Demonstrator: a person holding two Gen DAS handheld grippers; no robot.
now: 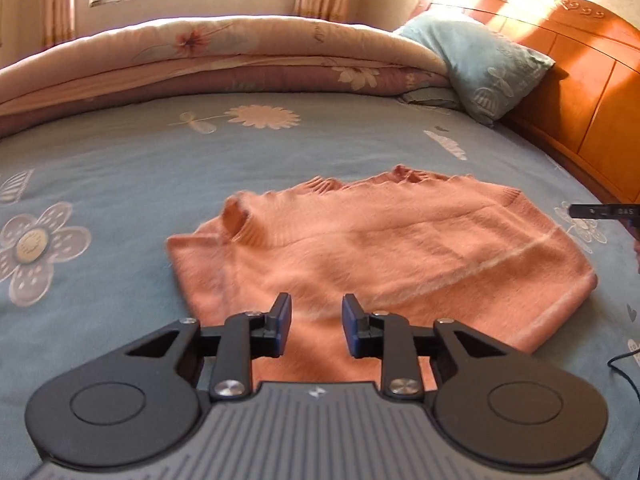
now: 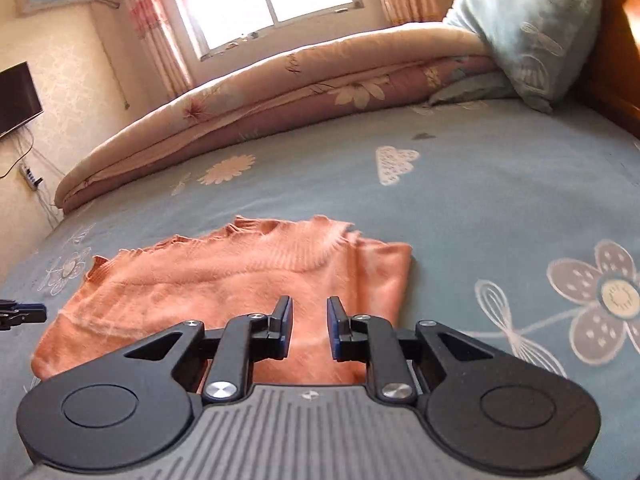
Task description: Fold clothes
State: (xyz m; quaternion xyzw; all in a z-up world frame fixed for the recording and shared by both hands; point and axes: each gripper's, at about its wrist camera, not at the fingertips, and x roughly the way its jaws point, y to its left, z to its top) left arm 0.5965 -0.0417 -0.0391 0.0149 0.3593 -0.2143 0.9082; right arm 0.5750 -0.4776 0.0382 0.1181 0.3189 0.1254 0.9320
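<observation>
The orange sweater (image 1: 360,248) on the bed (image 1: 120,168) looks soft, fuzzy and light, likely to sag. I see both hand-held grippers, left (image 1: 316,326) and right (image 2: 308,326), parted and empty; I'd pinch the doubled near edge.

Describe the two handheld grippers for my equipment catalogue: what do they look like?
Both match: the left gripper and right gripper have black linkage arms with silver screws, round black side housings, a grey ribbed body bearing a small diamond mark, and jaws faced with dark blue pads. A thin black cable trails nearby.
</observation>
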